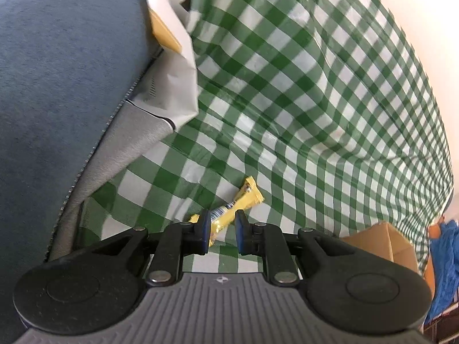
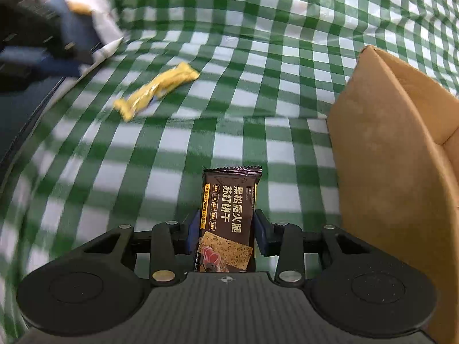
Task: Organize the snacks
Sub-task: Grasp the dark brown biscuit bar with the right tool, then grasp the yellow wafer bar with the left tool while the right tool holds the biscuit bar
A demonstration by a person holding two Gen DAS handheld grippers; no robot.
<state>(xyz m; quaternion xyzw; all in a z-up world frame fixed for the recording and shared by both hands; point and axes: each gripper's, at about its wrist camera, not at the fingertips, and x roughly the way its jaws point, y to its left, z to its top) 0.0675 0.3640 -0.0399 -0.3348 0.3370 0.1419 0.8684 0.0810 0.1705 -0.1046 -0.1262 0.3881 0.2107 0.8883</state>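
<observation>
A yellow snack bar (image 1: 238, 205) lies on the green checked tablecloth (image 1: 315, 91). My left gripper (image 1: 221, 226) hovers just over its near end, fingers open, one on each side of the wrapper and not closed on it. The same yellow bar (image 2: 155, 90) shows in the right wrist view, far left on the cloth. My right gripper (image 2: 225, 230) is shut on a dark brown cracker packet (image 2: 228, 220) with Chinese lettering and holds it above the cloth, just left of a brown cardboard box (image 2: 401, 154).
A blue and grey cushioned seat (image 1: 66, 100) fills the left. White paper bags (image 1: 175, 66) with a yellow packet lie against it. The cardboard box (image 1: 384, 240) sits at the right of the left gripper. A blue cloth (image 1: 443, 261) hangs at far right.
</observation>
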